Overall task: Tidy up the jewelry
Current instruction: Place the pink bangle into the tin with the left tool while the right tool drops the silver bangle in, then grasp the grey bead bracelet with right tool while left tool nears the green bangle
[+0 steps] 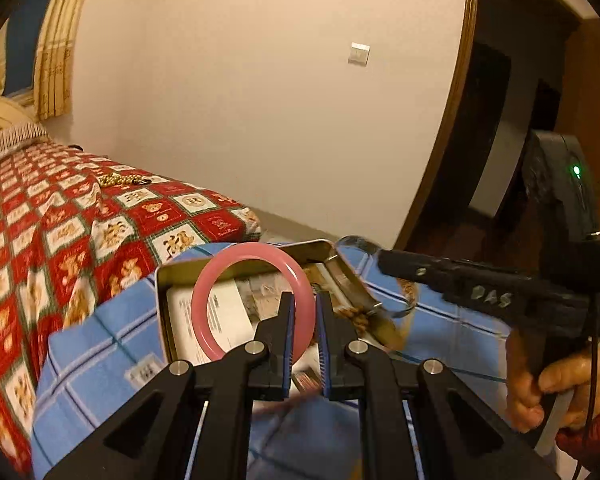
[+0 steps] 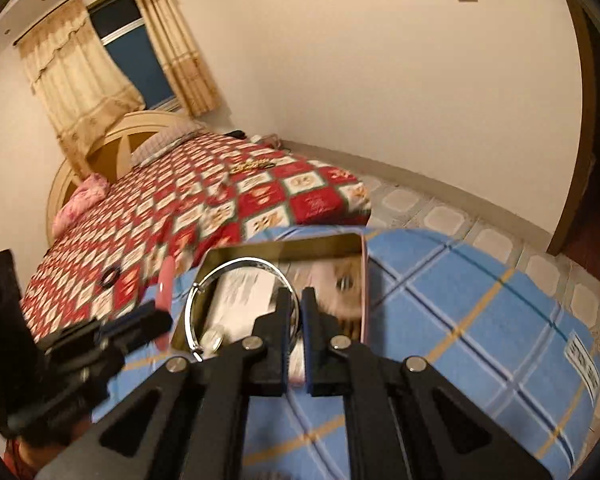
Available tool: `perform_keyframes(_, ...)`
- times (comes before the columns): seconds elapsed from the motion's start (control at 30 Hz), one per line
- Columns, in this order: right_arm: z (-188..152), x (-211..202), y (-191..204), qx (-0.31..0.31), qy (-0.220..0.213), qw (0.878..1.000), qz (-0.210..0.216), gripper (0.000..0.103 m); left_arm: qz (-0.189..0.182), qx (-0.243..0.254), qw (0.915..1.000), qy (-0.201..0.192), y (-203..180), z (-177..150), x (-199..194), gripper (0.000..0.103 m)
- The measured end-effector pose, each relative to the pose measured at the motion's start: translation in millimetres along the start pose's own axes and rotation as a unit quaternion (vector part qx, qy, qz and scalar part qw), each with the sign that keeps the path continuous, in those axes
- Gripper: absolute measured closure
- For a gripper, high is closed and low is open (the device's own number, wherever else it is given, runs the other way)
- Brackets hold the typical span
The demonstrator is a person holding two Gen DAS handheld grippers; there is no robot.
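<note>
My left gripper point(image 1: 303, 300) is shut on a pink bangle point(image 1: 240, 254), which stands upright over an open metal tin point(image 1: 163, 296). The tin rests on a blue plaid cushion point(image 1: 100, 340) and holds a printed paper and some brownish pieces. From the right, my right gripper point(image 1: 382, 260) reaches in, shut on a thin silver bangle point(image 1: 354, 280). In the right wrist view that silver bangle point(image 2: 188, 312) hangs from the right gripper point(image 2: 298, 294) above the tin point(image 2: 288, 249). The left gripper point(image 2: 160, 320) with the pink bangle point(image 2: 166, 280) is just left of it.
A bed with a red patchwork cover point(image 2: 180, 216) lies behind the cushion. A gold bead string point(image 1: 120, 179) point(image 2: 252, 165) and a black hair tie point(image 2: 110, 276) lie on it. Tiled floor point(image 2: 440, 216) and a doorway point(image 1: 500, 160) are to the right.
</note>
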State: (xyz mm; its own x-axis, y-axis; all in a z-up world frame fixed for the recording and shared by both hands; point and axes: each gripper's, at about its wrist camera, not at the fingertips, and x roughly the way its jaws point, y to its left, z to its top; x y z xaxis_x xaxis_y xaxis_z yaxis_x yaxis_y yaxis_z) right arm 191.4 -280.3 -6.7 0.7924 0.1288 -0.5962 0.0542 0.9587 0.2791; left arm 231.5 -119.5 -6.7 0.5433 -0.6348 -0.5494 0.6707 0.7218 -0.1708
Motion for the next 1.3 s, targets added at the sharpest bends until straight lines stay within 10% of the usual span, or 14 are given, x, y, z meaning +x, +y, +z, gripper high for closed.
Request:
perform_keyframes(0.4, -0.7, 77.9, -18.6, -0.016, 0.058, 0.997, -0.054, 0.094, 0.080, -0.007, 0.9922, 0.095, 31.7, -1.5, 94.2, 0.093)
perform_keyframes(0.5, 0.6, 76.6, -20.2, -0.011, 0.054, 0.998, -0.031, 0.087, 0.087, -0.009, 0.9900, 0.111, 30.8, 0.9, 98.4, 0.092)
perform_keyframes(0.57, 3.0, 74.3, -22.4, -0.008, 0.050, 0.999, -0.015, 0.064, 0.081, -0.009, 0.9895, 0.119, 29.2, 4.9, 95.8, 0.092)
perform_keyframes(0.9, -5.6, -52.2, -27.3, 0.059, -0.066, 0.996, 0.018, 0.056, 0.076, -0.027, 0.9966, 0.016, 19.7, 4.5, -36.2, 0.077)
perform_keyframes(1.3, -127.5, -100.5, -28.5, 0.116, 0.000, 0.993, -0.010, 0.055, 0.023, -0.160, 0.9868, -0.010, -5.2, -113.6, -135.7, 0.046)
